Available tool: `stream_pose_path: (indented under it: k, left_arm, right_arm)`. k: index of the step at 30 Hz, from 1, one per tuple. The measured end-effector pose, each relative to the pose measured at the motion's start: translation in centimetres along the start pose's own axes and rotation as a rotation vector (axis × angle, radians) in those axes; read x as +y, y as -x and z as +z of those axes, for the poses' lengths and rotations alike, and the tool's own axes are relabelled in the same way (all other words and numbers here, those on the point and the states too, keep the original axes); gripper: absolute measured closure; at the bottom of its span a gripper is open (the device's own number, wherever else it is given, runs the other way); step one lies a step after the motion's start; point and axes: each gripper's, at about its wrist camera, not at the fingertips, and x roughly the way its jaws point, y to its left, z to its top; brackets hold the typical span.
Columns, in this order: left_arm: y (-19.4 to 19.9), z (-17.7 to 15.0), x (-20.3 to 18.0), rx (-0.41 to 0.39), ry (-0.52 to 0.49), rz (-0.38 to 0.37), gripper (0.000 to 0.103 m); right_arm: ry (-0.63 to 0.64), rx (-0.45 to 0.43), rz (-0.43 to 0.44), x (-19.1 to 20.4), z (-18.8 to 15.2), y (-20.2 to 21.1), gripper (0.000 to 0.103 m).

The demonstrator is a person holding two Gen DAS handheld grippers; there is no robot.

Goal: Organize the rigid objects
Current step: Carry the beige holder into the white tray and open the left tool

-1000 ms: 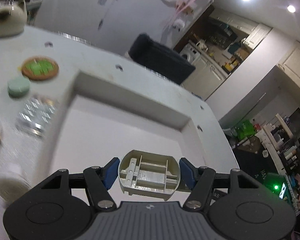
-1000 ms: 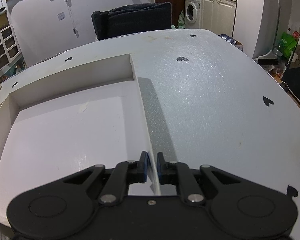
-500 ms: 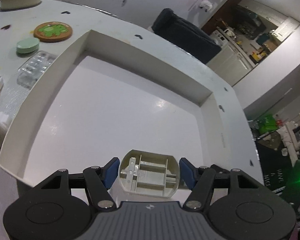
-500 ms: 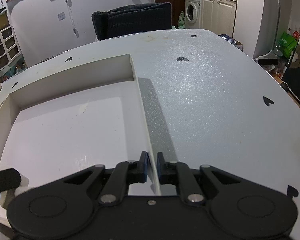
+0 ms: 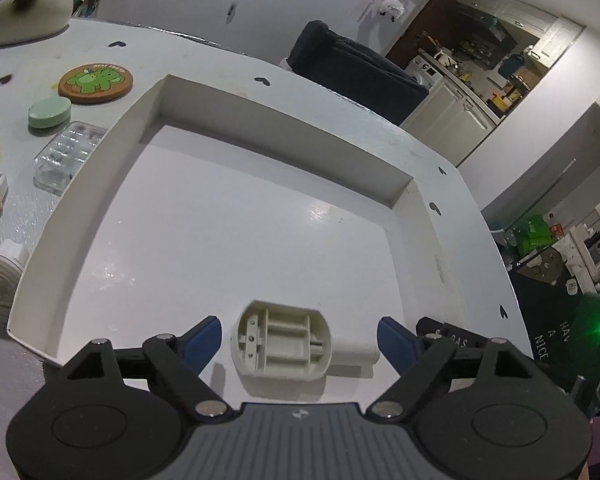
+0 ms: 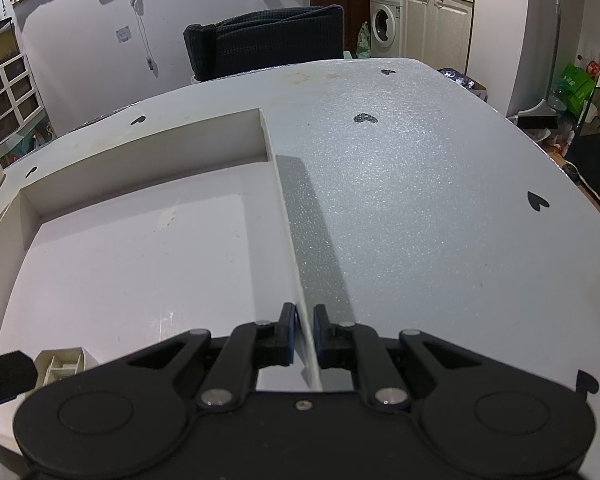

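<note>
**Left gripper lets go of the plastic piece in the tray**

Left gripper (image 5: 299,340) has just been opening; its blue pads stand clear of the cream ribbed plastic piece (image 5: 282,343) lying between them on the shallow white tray (image 5: 80,216). Right gripper (image 6: 303,334) pinches the tray's side wall.

Home: washing machine (image 6: 385,27), kitchen cabinets (image 6: 436,28) behind.
</note>
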Motion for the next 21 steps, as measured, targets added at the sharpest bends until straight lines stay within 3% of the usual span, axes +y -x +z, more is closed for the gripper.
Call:
stream_pose_path:
  k: [6, 21]
  left_arm:
    - [1.0, -0.2, -0.4, -0.013, -0.052, -0.013, 0.008]
    - [5.7, -0.1, -0.5, -0.139, -0.193, -0.050, 0.000]
  right_arm:
    - [-0.002, -0.001, 0.002, 0.0, 0.0, 0.0, 0.093]
    - [0.009, -0.005, 0.010, 0.0, -0.1, 0.1, 0.094]
